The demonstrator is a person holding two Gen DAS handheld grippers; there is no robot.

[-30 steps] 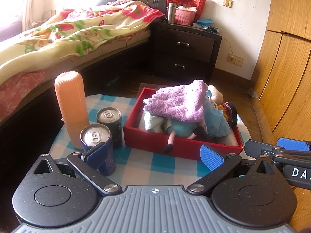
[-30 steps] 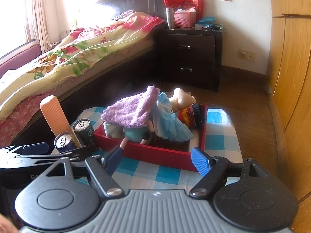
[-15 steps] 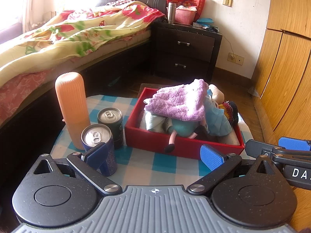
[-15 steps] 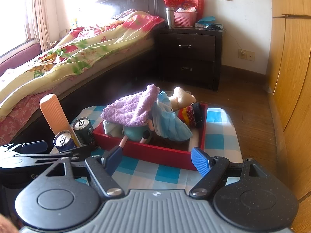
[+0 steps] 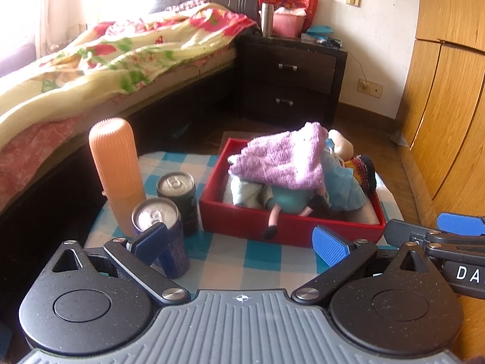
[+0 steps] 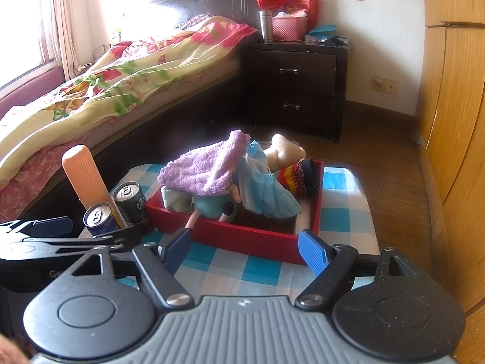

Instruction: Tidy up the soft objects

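A red tray (image 5: 242, 217) (image 6: 257, 239) sits on a blue-checked cloth and holds a heap of soft things. On top lies a purple towel (image 5: 282, 160) (image 6: 200, 171), over a doll in a light blue dress (image 5: 342, 182) (image 6: 266, 194), a cream plush (image 6: 286, 150) and a striped knitted piece (image 6: 298, 179). My left gripper (image 5: 239, 244) hovers open in front of the tray with nothing between its fingers. My right gripper (image 6: 245, 250) is open too, short of the tray's near wall, and empty.
An orange ribbed bottle (image 5: 116, 179) and two drink cans (image 5: 178, 195) (image 5: 160, 233) stand left of the tray. A bed (image 5: 106, 69) runs along the left, a dark nightstand (image 5: 291, 82) stands behind, and wooden wardrobe doors (image 5: 448, 91) line the right.
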